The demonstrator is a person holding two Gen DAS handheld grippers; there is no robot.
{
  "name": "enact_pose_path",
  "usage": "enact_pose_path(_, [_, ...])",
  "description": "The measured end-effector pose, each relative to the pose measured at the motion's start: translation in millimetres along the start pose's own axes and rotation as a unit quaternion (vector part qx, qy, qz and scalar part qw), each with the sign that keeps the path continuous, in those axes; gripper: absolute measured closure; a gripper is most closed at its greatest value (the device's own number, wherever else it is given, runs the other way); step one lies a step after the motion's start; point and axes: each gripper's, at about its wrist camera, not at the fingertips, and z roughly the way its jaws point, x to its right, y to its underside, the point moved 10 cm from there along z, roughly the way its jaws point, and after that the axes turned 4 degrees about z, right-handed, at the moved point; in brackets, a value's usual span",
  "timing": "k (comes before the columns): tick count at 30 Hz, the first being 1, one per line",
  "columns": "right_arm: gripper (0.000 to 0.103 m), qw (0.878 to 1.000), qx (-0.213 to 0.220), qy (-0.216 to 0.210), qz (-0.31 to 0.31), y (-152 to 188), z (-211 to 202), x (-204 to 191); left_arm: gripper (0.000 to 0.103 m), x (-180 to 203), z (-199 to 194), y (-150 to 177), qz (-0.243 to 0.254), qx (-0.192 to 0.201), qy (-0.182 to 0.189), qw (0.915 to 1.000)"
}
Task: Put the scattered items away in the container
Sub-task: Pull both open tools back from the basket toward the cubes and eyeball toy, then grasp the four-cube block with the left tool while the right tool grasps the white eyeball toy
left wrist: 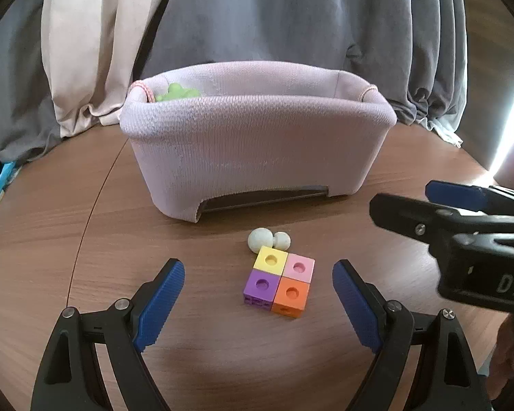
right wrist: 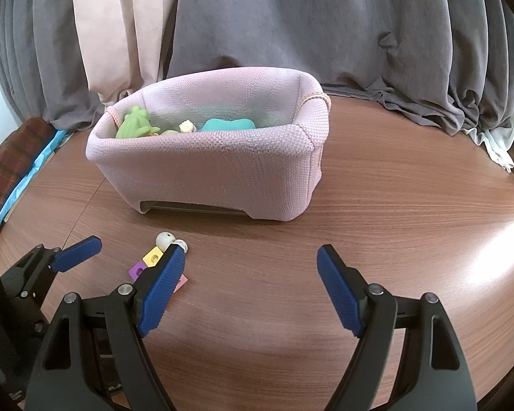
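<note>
Left wrist view gave us the clearest read: our left gripper (left wrist: 258,303) hung with its jaws wide apart and nothing between the pads, straddling from above the block of four joined cubes (left wrist: 279,285) on the round wooden table (left wrist: 85,239). Our right gripper (right wrist: 252,289) was likewise spread and empty, over bare wood to the right of the toys. We judged the step in hand to be the approach to the cube block, with most of the tidying done, since the fabric basket (right wrist: 209,167) already held a green frog figure (right wrist: 135,123), a teal piece (right wrist: 229,125) and a small cream toy (right wrist: 187,126).

The next move, as we saw it, called for lowering the left pads to either side of the block and closing squarely on its flat faces, without nudging the small white mushroom-like toy (left wrist: 269,239) that touched its far edge.

The cubes were hard, smooth plastic in yellow, pink, purple and orange, each with a round hole on top. The white toy looked matt and rounded. The basket was pale lilac knit, soft-walled with a rolled rim. The pads were blue and ribbed. Grey and cream curtains (left wrist: 257,17) hung behind.
</note>
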Motion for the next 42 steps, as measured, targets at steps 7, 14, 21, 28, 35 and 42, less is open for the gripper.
enact_pose_path(7, [0.026, 1.0, -0.003, -0.002, 0.001, 0.4, 2.7, -0.7, 0.031, 1.3, 6.9, 3.2, 0.003, -0.007, 0.007, 0.9999])
enact_pose_path(14, [0.025, 1.0, -0.005, -0.001, 0.001, -1.0, 3.4, 0.6, 0.046, 4.4, 13.2, 8.1, 0.004, -0.019, 0.021, 0.9996])
enact_pose_path(21, [0.025, 1.0, -0.009, -0.003, 0.003, -2.4, 5.7, 1.5, 0.056, 4.3, 16.2, 9.7, 0.006, -0.025, 0.021, 0.9995])
enact_pose_path(28, [0.025, 1.0, -0.014, -0.004, 0.0, -0.7, 9.7, -1.6, 0.064, -0.4, 17.4, 10.1, 0.003, -0.03, 0.016, 0.9994])
enact_pose_path(35, [0.025, 1.0, -0.021, -0.009, -0.01, 2.8, 16.3, -12.6, 0.064, -16.6, 14.2, 11.6, -0.006, -0.03, 0.006, 0.9995])
enact_pose_path(42, [0.025, 0.999, -0.029, -0.015, -0.019, 5.3, 26.1, -28.3, 0.064, -33.0, 8.8, 13.1, -0.013, -0.027, -0.004, 0.9995])
